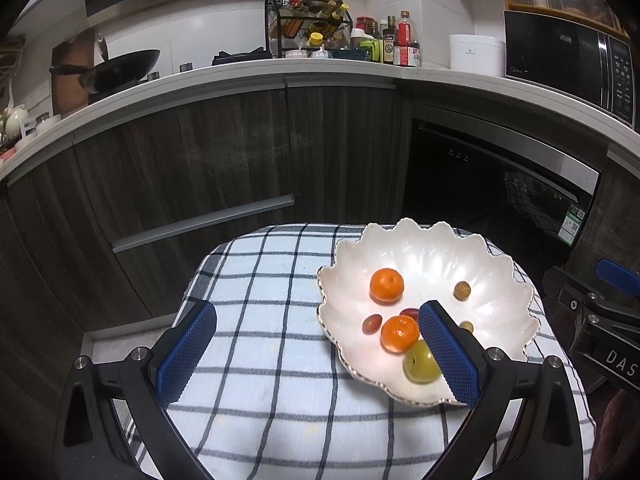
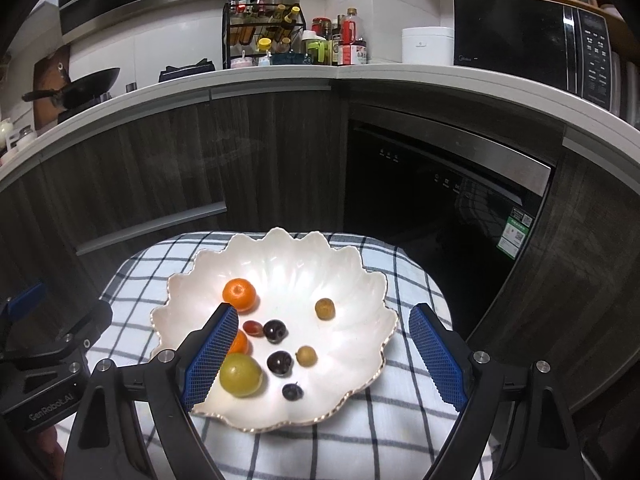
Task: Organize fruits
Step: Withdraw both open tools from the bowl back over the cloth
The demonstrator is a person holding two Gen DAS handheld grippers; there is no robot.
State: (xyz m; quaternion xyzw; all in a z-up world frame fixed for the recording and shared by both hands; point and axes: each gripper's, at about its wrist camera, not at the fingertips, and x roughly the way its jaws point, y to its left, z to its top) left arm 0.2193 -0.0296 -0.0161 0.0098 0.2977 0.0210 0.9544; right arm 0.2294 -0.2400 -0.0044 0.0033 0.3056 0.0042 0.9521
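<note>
Blue, ridged rubber pads line both sets of jaws, and both sets stand wide apart with nothing between the pads. The left gripper point(image 1: 316, 344) hangs above the bare checked cloth just beside the dish, its right pad overlapping the dish rim only in the line of sight; no contact is visible. The right gripper point(image 2: 320, 354) hangs over the white scalloped ceramic dish with a gilt edge point(image 2: 280, 256), its jaws straddling most of the fruit without touching any. Both point downward at a slant, a posture that keeps the dish in each camera's field. All visible fruit lies inside the dish: two orange mandarins point(image 2: 239, 294), a green-yellow round fruit point(image 2: 241, 374), two dark red cherries point(image 2: 275, 331), a small red oval fruit point(image 2: 252, 326), two tan round fruits point(image 2: 324, 308) and a dark blue berry point(image 2: 292, 391). No fruit remains on the blue-and-white checked cloth point(image 1: 260, 280) covering the tabletop. Judgement: collection appears complete, and the empty, spread jaws suit a withdrawal rather than a further pick. The heavier fruits sit near the front rim, so any nudge there could tip or slide the dish.
</note>
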